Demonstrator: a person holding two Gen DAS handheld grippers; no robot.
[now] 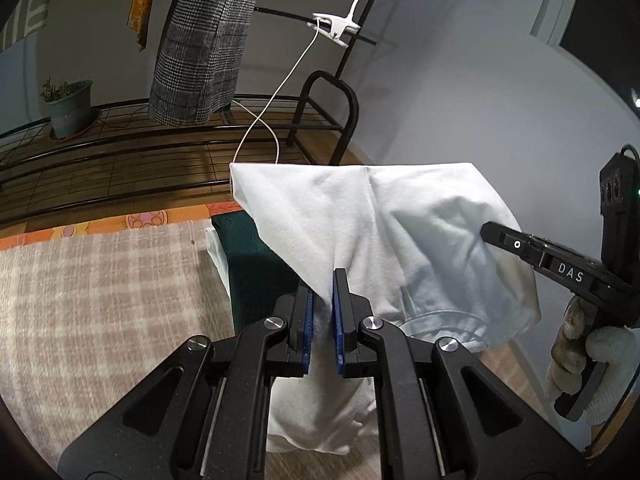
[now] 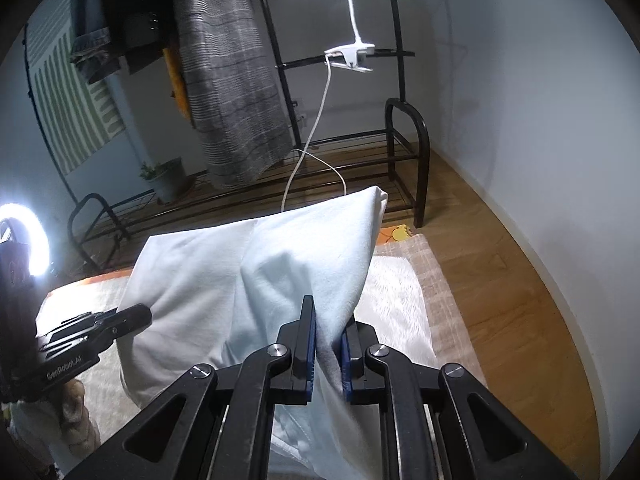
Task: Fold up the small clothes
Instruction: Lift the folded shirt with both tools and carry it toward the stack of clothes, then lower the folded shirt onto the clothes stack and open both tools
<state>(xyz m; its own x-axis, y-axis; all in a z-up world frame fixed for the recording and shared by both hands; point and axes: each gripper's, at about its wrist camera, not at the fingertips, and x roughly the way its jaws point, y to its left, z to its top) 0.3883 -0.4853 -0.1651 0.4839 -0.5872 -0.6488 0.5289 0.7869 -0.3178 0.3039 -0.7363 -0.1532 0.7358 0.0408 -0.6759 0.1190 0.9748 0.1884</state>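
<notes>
Pale, soft cotton fills the middle of both wrist views: a white garment (image 1: 400, 232) is lifted clear of the checked beige blanket (image 1: 100, 300) and hangs folded over, its top fold running level between the two grippers. The left gripper (image 1: 323, 280) has its blue-padded jaws drawn in narrow and clamped on a bunch of this cloth, which spills out below the fingers. The right gripper (image 2: 329, 322) likewise pinches the garment between nearly closed jaws, the fabric pulled up into a peak just ahead of its tips. In the left wrist view the right gripper comes in from the right edge of the picture, its black fingers buried in the side of the cloth, with a gloved hand (image 1: 588, 344) on its handle. Under the hanging garment, near the far edge of the blanket, lies a dark green folded piece (image 1: 256, 264) on top of something white. A patterned orange border (image 1: 144, 222) runs along the blanket's far edge. Behind stands a black metal rack (image 2: 404, 152) carrying a grey checked fabric (image 1: 204, 52), a small potted plant (image 1: 68, 108), and a white clip lamp (image 2: 350, 56) with its cord trailing down.
</notes>
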